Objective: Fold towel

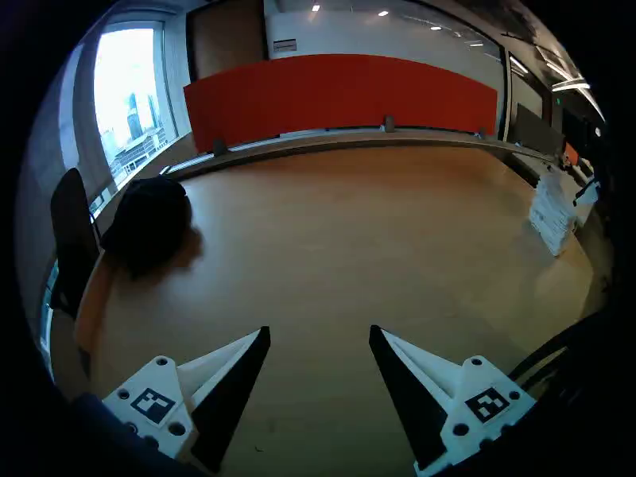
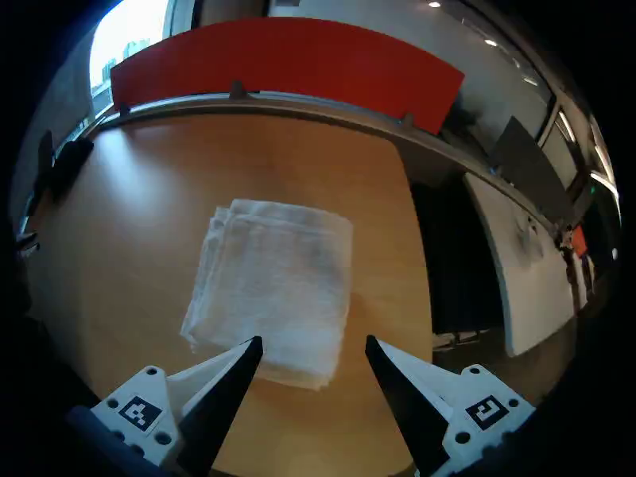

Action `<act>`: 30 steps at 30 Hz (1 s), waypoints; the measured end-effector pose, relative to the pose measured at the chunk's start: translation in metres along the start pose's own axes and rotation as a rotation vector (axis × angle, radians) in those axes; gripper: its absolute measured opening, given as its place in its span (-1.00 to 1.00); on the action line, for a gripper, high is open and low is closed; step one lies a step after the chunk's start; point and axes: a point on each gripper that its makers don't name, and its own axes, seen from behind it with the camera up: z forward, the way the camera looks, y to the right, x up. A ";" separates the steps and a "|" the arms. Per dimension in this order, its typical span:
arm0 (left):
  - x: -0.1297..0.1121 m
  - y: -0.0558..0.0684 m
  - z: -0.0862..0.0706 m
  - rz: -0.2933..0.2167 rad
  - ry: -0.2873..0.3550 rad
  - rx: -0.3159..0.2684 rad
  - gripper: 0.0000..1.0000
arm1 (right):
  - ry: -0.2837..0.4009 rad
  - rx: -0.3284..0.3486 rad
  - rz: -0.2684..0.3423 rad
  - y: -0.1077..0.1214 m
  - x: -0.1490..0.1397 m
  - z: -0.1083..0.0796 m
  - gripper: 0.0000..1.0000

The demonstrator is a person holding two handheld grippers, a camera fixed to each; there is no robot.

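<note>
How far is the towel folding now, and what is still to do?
Done: the towel lies on the table as a neat rectangle, layers stacked at its left edge. In hand: nothing; the right gripper is open at its near edge, the left gripper open over bare wood. Left: probably nothing, perhaps a final fold.

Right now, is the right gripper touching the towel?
Cannot tell. Right gripper view: one of the right gripper's jaws overlaps the towel's near edge; height unclear.

Wood table [image 2: 119, 238]: folded white towel [image 2: 274, 278] near rt edge; black obj [image 1: 147, 219] far-left corner.
</note>
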 end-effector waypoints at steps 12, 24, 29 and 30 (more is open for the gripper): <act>-0.001 -0.004 0.000 -0.012 0.000 0.016 0.85 | 0.097 0.031 0.034 -0.017 0.046 0.013 1.00; -0.005 -0.008 -0.003 -0.023 -0.004 0.038 0.85 | 0.118 0.048 0.036 -0.022 0.072 0.030 1.00; -0.008 -0.011 -0.006 -0.030 -0.008 0.052 0.85 | 0.124 0.055 0.046 -0.022 0.084 0.040 1.00; -0.009 -0.012 -0.006 -0.031 -0.009 0.054 0.85 | 0.125 0.056 0.047 -0.022 0.086 0.041 1.00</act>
